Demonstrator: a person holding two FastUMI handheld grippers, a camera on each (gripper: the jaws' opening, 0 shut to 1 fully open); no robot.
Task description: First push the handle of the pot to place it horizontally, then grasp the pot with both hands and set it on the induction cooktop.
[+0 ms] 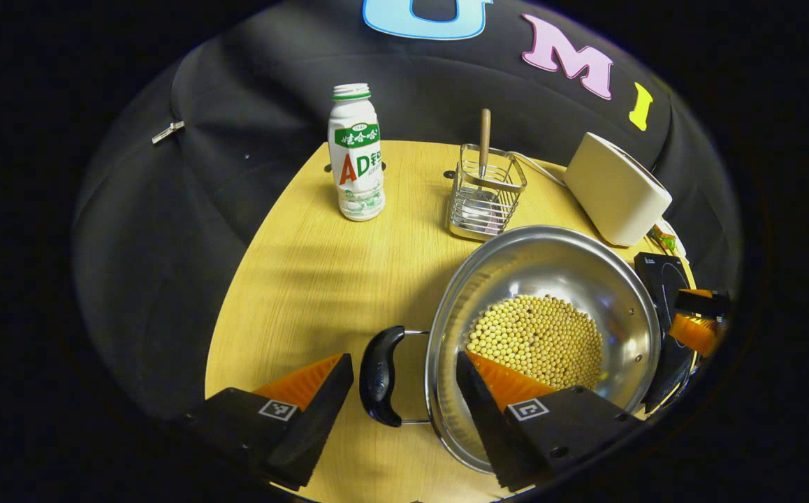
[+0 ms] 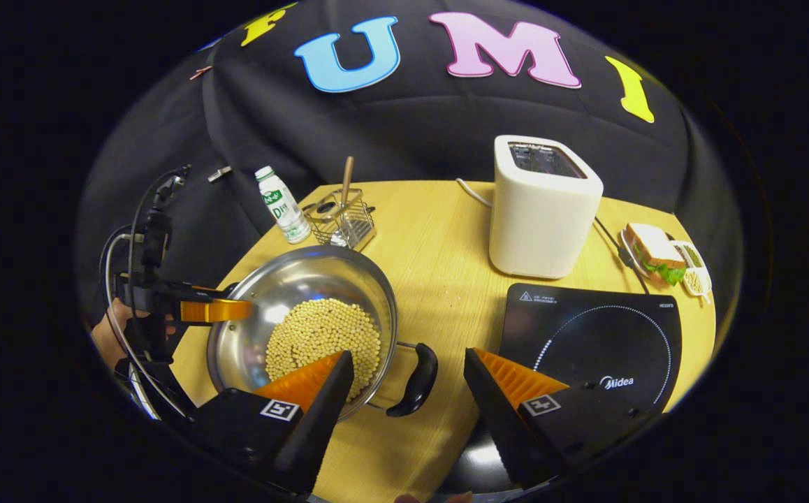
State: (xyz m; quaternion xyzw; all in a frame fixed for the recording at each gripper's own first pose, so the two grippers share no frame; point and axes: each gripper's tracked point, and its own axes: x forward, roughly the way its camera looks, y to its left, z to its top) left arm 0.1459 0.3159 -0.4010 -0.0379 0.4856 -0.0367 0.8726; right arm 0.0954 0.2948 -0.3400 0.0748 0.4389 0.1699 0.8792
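Observation:
A steel pot (image 1: pixel 589 276) holding soybeans (image 1: pixel 537 339) stands on the wooden table. One black side handle (image 1: pixel 380 377) lies between the fingers of my left gripper (image 1: pixel 402 360), which is open, its right finger reaching over the pot's rim. In the right gripper view the pot (image 2: pixel 286 279) sits at the left, and its other black handle (image 2: pixel 415 381) lies inside my open right gripper (image 2: pixel 408 355). The black induction cooktop (image 2: pixel 593 335) lies flat just right of the pot. The left gripper (image 2: pixel 216 309), held by a hand (image 2: pixel 107 335), shows at the pot's far side.
A white toaster (image 2: pixel 541 206) stands behind the cooktop, its cord trailing on the table. A plate with a sandwich (image 2: pixel 659 262) sits at the right edge. A milk bottle (image 1: pixel 355 161) and a wire rack (image 1: pixel 485 192) with a wooden-handled utensil stand behind the pot.

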